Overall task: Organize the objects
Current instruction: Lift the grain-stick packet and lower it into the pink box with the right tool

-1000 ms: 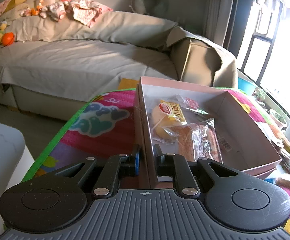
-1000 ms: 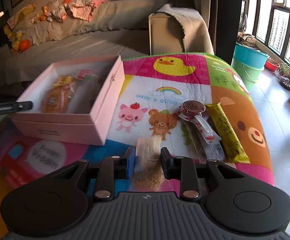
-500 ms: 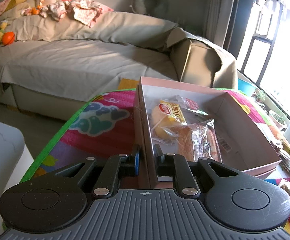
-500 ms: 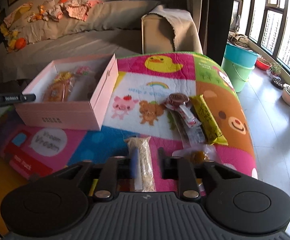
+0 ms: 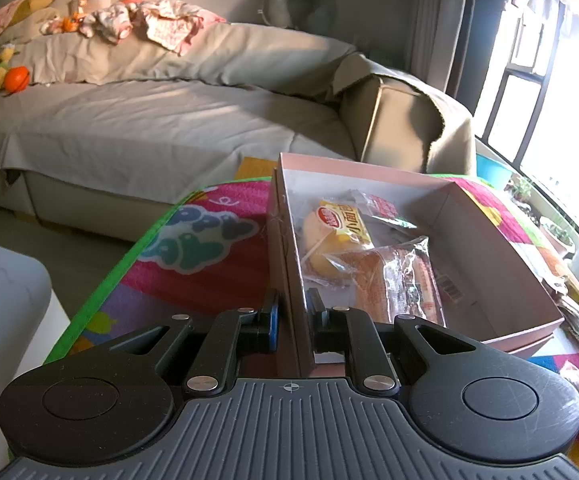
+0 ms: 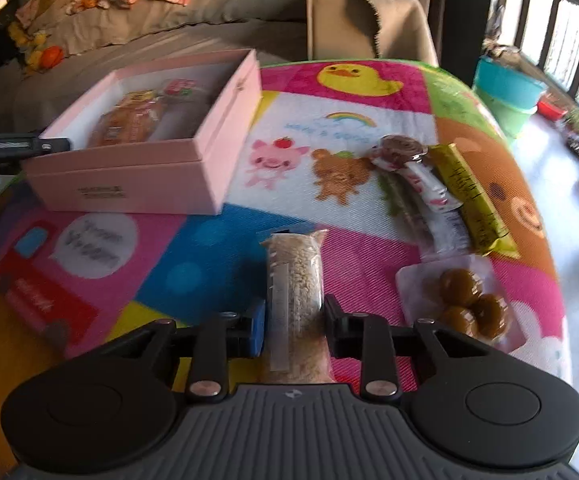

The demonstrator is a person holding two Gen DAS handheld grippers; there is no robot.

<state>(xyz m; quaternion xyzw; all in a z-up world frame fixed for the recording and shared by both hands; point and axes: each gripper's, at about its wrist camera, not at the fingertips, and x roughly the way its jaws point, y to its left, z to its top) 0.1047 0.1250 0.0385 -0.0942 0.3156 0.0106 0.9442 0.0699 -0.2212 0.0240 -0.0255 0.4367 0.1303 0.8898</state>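
Observation:
My left gripper [image 5: 293, 304] is shut on the near wall of an open pink box [image 5: 369, 165]. Inside the box lie a yellow cake packet [image 5: 337, 228] and an orange-brown snack packet [image 5: 393, 284]. In the right wrist view the box [image 6: 129, 184] sits at the left of a colourful play mat [image 6: 209, 240]. A clear packet of puffed rice [image 6: 295, 264] lies flat on the mat. My right gripper [image 6: 294, 312] straddles its near end, the jaws closing, with both pads against the packet's sides.
More snacks lie on the mat to the right: a rolled brown sweet in wrap [image 6: 401, 148], a yellow-green bar [image 6: 469, 196] and a packet of brown balls [image 6: 465, 300]. A covered sofa [image 5: 149, 128] stands behind. Teal buckets [image 6: 505, 92] stand on the floor at right.
The right gripper came down toward the mat, opened around the rice packet and is narrowing on it again. The left gripper and the box have not moved.

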